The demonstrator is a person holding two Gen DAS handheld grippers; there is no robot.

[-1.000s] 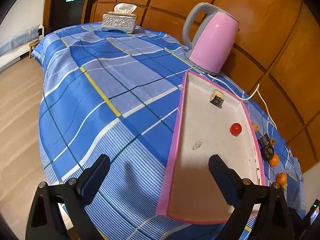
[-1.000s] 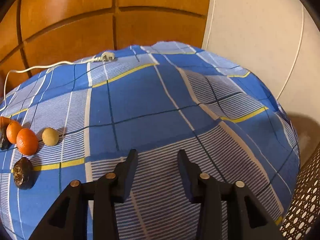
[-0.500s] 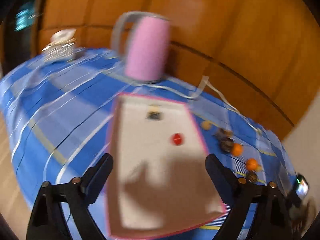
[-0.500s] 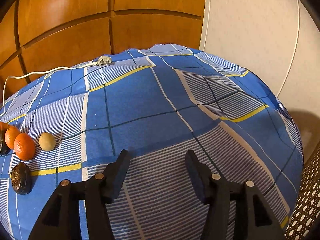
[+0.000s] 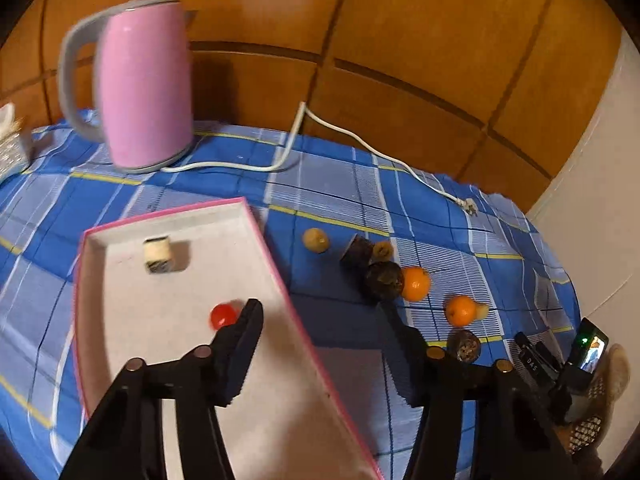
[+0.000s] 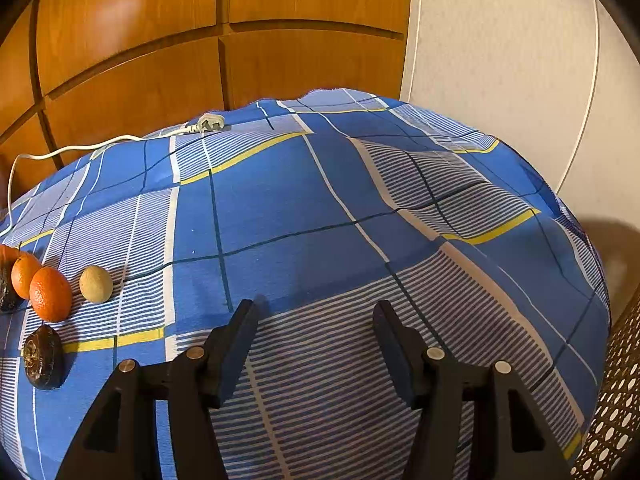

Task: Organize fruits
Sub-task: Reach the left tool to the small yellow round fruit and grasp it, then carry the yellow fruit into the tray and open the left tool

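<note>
A white tray with a pink rim (image 5: 276,276) lies on the blue checked cloth and holds a red fruit (image 5: 222,316) and a small pale block (image 5: 158,254). To its right lie loose fruits: a tan one (image 5: 315,240), dark ones (image 5: 384,278), two oranges (image 5: 416,284) (image 5: 462,310). My left gripper (image 5: 320,312) hovers over the tray's right edge, its jaws closing with nothing gripped. My right gripper (image 6: 315,308) hangs over bare cloth, jaws opening, empty. In the right wrist view an orange (image 6: 50,294), a tan fruit (image 6: 96,284) and a dark fruit (image 6: 42,356) lie at its left.
A pink kettle (image 5: 142,84) stands behind the tray, its white cord (image 5: 360,144) running to a plug (image 6: 210,122) near the wooden wall. A tissue box (image 5: 10,144) sits far left. The cloth drops off at the right, beside a wicker surface (image 6: 616,400).
The left wrist view has swung right from the tray toward the loose fruits, and its jaws have narrowed. The right jaws have spread wider; that hand has stayed in place.
</note>
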